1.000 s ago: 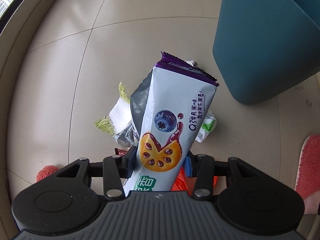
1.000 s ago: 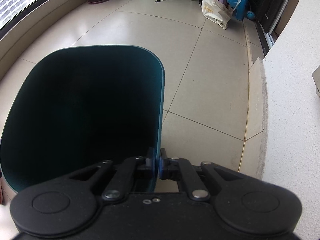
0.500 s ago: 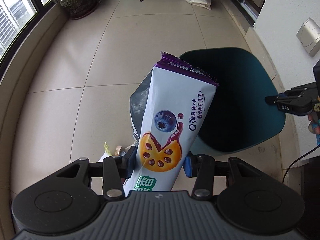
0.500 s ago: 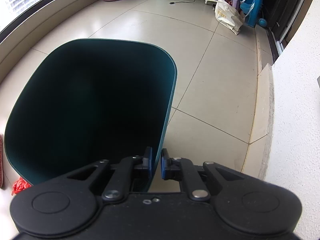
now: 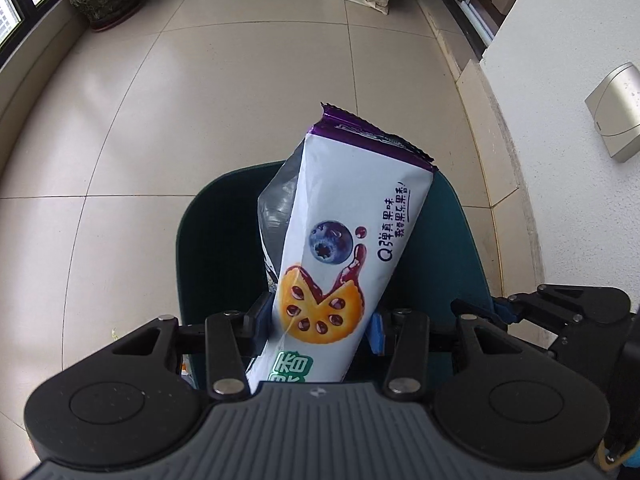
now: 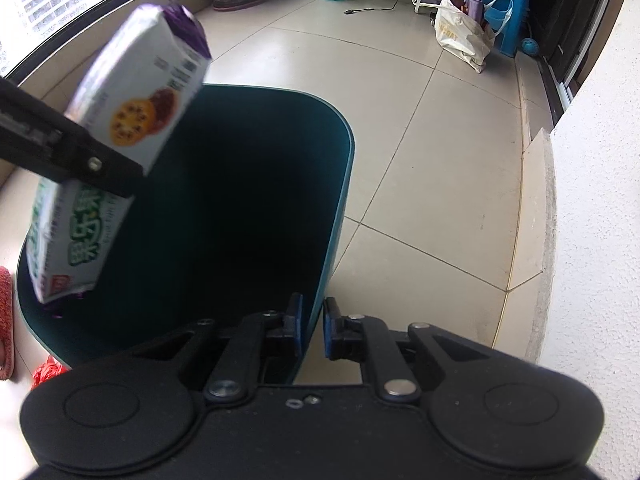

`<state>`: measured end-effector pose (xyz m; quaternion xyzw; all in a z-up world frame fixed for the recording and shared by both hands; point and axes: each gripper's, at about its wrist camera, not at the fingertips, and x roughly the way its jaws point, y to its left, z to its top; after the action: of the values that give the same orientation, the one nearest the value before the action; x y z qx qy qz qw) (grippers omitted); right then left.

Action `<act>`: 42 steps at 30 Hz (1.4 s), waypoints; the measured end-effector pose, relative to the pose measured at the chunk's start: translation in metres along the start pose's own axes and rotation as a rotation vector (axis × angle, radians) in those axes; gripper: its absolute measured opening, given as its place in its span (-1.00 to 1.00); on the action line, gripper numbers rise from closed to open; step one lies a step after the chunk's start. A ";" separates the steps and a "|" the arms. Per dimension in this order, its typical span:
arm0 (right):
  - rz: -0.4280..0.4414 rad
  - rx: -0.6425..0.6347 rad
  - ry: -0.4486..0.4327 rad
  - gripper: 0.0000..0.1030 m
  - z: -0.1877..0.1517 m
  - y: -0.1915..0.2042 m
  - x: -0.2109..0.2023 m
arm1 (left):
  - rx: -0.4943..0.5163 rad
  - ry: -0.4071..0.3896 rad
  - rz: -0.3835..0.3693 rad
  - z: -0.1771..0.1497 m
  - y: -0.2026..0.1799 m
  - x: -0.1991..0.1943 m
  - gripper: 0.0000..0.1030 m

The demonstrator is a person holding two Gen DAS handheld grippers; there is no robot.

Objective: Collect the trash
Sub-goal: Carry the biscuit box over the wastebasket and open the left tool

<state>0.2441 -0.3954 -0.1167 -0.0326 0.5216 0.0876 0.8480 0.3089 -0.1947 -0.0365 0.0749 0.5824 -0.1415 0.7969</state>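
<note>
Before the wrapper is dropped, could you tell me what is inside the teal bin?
The teal bin looks dark inside; no contents show. The biscuit wrapper, held above it by the left gripper, hides part of its interior.

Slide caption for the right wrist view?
Right gripper clamps the teal bin rim while the left gripper carries a biscuit wrapper over its mouth.

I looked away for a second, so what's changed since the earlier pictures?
The left gripper carried the biscuit packet away from the trash pile on the floor to above the open bin. Unchanged: its jaws clamp the packet, and the right gripper holds the bin's rim.
</note>
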 end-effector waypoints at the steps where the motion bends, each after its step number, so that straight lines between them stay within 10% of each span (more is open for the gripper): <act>1: 0.002 0.004 -0.001 -0.82 0.000 -0.001 0.000 | 0.003 0.016 0.007 0.001 -0.002 0.010 -0.12; 21: 0.013 0.019 -0.003 -0.80 -0.004 -0.004 0.000 | 0.131 0.186 0.103 -0.014 -0.029 0.133 0.07; 42: -0.019 -0.004 0.000 -0.81 -0.001 0.009 0.000 | 0.132 -0.030 0.068 -0.040 -0.009 0.052 0.28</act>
<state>0.2422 -0.3869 -0.1168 -0.0395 0.5212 0.0805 0.8487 0.2842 -0.1988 -0.0976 0.1448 0.5567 -0.1537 0.8034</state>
